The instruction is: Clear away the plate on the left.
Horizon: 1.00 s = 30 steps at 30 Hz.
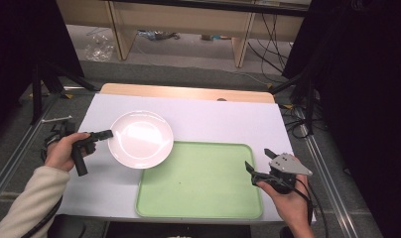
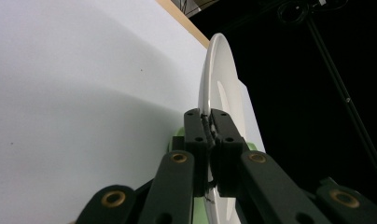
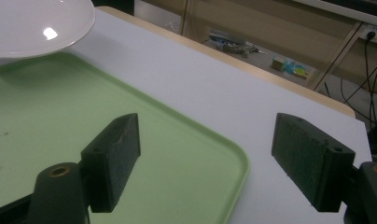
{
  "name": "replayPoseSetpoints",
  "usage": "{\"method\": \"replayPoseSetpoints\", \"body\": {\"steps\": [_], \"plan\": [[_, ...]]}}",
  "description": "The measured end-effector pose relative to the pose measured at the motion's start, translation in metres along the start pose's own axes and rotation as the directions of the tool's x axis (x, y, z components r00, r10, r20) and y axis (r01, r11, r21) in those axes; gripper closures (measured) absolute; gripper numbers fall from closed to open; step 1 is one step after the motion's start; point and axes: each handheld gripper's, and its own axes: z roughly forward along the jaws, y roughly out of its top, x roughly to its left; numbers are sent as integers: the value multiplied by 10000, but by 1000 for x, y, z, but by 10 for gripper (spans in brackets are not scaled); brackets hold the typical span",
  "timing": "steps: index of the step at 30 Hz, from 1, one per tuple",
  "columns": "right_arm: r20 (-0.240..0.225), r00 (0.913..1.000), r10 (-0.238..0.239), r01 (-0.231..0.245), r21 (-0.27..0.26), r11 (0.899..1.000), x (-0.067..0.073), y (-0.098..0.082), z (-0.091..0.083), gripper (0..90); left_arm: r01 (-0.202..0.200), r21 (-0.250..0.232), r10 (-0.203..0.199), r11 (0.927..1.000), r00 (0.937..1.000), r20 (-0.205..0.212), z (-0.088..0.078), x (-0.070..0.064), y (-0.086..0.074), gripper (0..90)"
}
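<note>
High view: white plate (image 1: 141,139) face-up, rim in left claw (image 1: 108,133).

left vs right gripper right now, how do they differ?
Jaws: the left gripper is shut on the rim of the white plate; the right gripper stands wide open with nothing between its jaws.
Place: the left gripper is at the plate's left edge, over the white table; the right gripper sits by the right edge of the green tray.
Shared: both are black, two-jawed and hand-held.
</note>
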Motion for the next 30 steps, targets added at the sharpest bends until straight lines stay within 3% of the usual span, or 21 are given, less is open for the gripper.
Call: {"method": "replayPoseSetpoints", "body": {"steps": [3,30], "plan": [[-19,10000,7,-7,8,10000,0,0,0,245,-56,233,57,9997,10000,-55,1,0,-1,859],[11,10000,23,-23,-8,10000,0,0,0,246,-65,474,58,9989,9999,151,11,-6,-6,858]]}}
